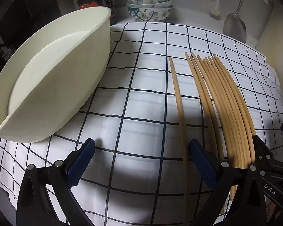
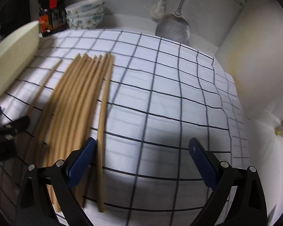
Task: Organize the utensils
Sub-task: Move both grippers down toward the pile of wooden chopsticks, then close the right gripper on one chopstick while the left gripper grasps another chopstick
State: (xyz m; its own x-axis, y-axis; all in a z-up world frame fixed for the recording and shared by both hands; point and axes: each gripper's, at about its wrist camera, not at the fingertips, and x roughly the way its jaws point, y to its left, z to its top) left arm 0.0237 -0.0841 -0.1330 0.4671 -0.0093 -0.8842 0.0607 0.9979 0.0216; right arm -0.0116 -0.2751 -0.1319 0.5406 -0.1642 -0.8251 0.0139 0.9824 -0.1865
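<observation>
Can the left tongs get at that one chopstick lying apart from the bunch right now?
Probably yes. The left tongs are open, and the single chopstick already runs between the two pads on the checked cloth, with nothing over it. The bunch of chopsticks lies beside it, outside the right pad.

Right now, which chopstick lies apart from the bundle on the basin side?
The lone chopstick, lying between the basin and the bundle. A strip of bare cloth separates it from the others, which lie packed together.
</observation>
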